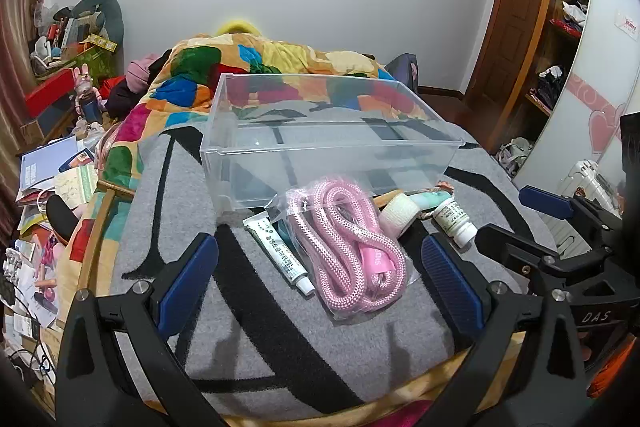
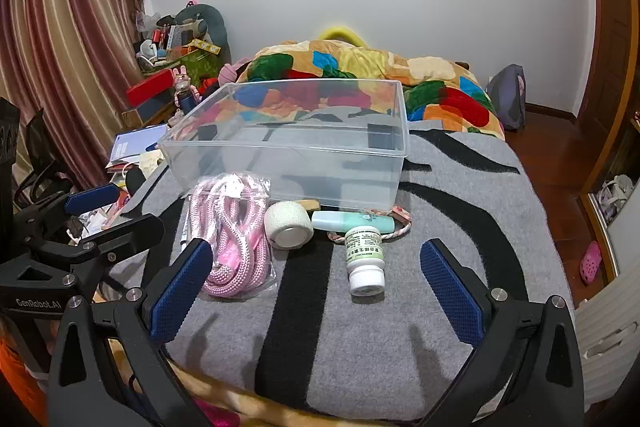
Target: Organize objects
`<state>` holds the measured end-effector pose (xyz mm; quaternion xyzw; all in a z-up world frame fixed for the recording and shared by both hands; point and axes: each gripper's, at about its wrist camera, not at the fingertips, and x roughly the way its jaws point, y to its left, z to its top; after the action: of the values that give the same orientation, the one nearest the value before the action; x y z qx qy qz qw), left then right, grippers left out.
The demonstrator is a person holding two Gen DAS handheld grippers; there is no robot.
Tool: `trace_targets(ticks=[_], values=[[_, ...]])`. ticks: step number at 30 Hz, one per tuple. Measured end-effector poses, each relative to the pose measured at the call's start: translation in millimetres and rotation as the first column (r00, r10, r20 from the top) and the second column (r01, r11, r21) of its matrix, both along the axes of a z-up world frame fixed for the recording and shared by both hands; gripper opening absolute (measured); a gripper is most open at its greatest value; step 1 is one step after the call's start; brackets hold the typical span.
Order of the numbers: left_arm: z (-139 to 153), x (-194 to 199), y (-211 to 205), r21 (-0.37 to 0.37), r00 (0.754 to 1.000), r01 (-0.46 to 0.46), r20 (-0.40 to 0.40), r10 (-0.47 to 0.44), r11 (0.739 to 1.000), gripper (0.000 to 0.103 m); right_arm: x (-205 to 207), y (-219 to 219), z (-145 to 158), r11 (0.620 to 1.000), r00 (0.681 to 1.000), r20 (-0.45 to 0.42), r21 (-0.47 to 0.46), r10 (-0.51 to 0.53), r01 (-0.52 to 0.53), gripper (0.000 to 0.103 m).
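Grey striped blanket (image 1: 168,227) carries the clear bin (image 1: 332,139), bagged pink rope (image 1: 348,247) lying between the left gripper (image 1: 320,279)'s spread fingers, while the right gripper (image 2: 320,283), likewise spread, flanks a white bottle (image 2: 365,259), apparently untouched.

Rope (image 1: 347,245) before bin (image 1: 328,139), on blanket (image 1: 256,339)

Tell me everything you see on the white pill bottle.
The pill bottle is small, white plastic, with a green-and-white printed label and a white screw cap. It lies on its side on the grey striped blanket, cap toward the camera, its base near the mint green tube. No gripper touches it.
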<state>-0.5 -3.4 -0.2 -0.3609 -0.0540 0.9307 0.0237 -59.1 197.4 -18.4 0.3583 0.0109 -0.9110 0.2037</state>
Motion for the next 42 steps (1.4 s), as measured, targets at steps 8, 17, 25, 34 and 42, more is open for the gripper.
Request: trace_targets(ticks=[8, 17, 25, 34, 42], values=[[-1.3, -0.3, -0.8, 0.005, 1.0, 0.0, 0.003, 0.0, 1.0, 0.103, 0.9, -0.2, 0.5, 1.0, 1.0, -0.002, 0.002, -0.003, 0.003, 0.103], [-3.3, -1.7, -0.1, 0.005, 1.0, 0.002, 0.005, -0.002, 1.0, 0.103, 0.5, 0.2, 0.6, 1.0, 1.0, -0.001, 0.002, -0.003, 0.003, 0.103], [-3.1, -1.2, 0.2, 0.006, 1.0, 0.002, 0.006, -0.002, 1.0, 0.103, 0.8, 0.2, 0.4, 1.0, 1.0, -0.001, 0.002, -0.003, 0.003, 0.103], [-3.3, -1.2, 0.4, 0.006, 1.0, 0.002, 0.006, -0.002, 1.0, 0.103, 0.8, -0.1, 0.5, 1.0, 1.0, 0.0, 0.001, -0.002, 0.002, 0.103], [-3.5, -1.0, 0.5, 0.005, 1.0, 0.002, 0.005, -0.002, 1.0, 0.103, 0.8, 0.1, 0.2, 1.0, 1.0, -0.001, 0.001, -0.002, 0.002, 0.103]])
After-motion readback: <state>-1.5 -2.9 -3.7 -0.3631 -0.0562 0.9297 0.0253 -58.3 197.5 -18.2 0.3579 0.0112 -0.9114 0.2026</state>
